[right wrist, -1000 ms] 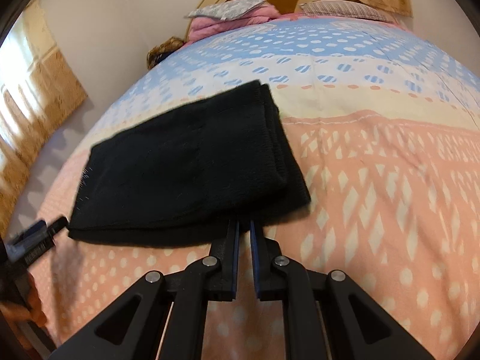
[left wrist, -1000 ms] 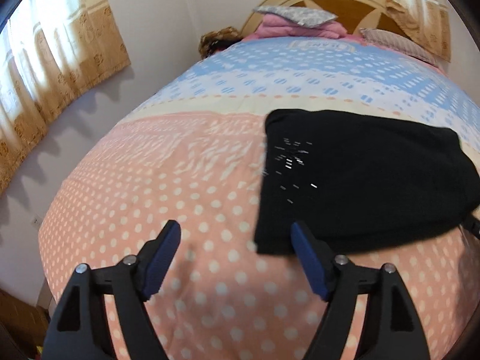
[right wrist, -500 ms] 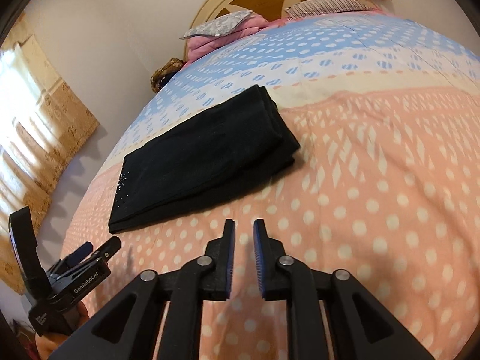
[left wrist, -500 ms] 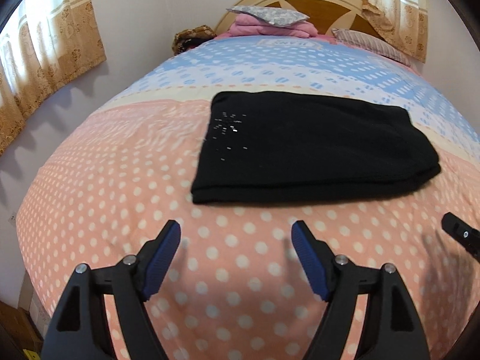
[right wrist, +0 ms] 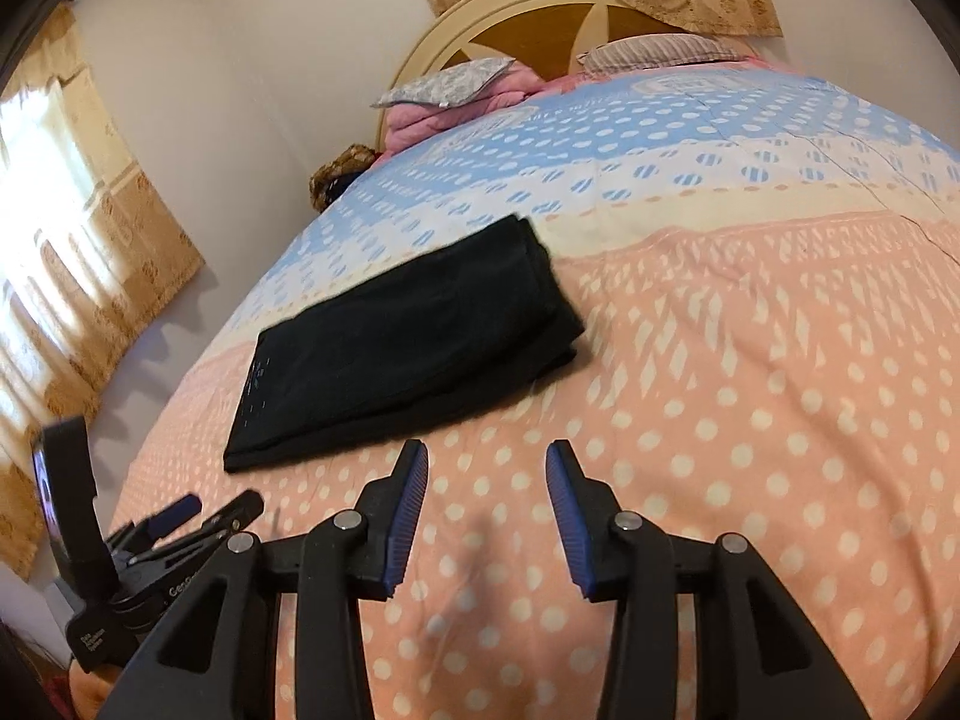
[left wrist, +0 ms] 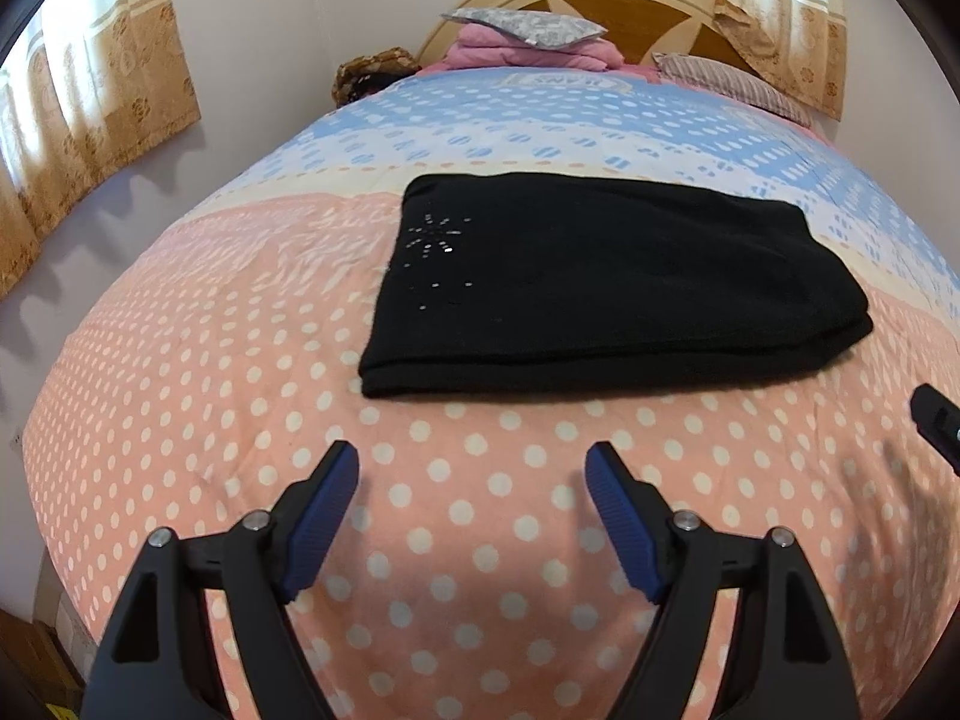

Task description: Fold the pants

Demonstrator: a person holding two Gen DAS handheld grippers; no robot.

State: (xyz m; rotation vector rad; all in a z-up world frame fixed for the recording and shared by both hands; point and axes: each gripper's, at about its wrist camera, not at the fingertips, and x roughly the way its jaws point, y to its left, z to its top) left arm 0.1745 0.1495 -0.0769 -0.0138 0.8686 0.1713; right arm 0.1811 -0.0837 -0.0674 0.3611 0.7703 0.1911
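Note:
The black pants (left wrist: pixel 606 276) lie folded in a flat rectangle on the bed, with a small sparkly pattern near their left end. They also show in the right wrist view (right wrist: pixel 408 336). My left gripper (left wrist: pixel 472 468) is open and empty, held above the pink dotted bedspread in front of the pants. My right gripper (right wrist: pixel 487 468) is open and empty, a little in front of the pants' right end. The left gripper shows at the lower left of the right wrist view (right wrist: pixel 204 510).
The bedspread (left wrist: pixel 480 540) is pink with white dots near me and blue farther off. Pillows and a pink folded blanket (left wrist: pixel 522 42) sit at the headboard (left wrist: pixel 630 6). Curtains (left wrist: pixel 90 90) hang on the left wall. The bed's left edge drops off.
My right gripper has opened and both grippers have pulled back from the pants, which now lie free on the bed.

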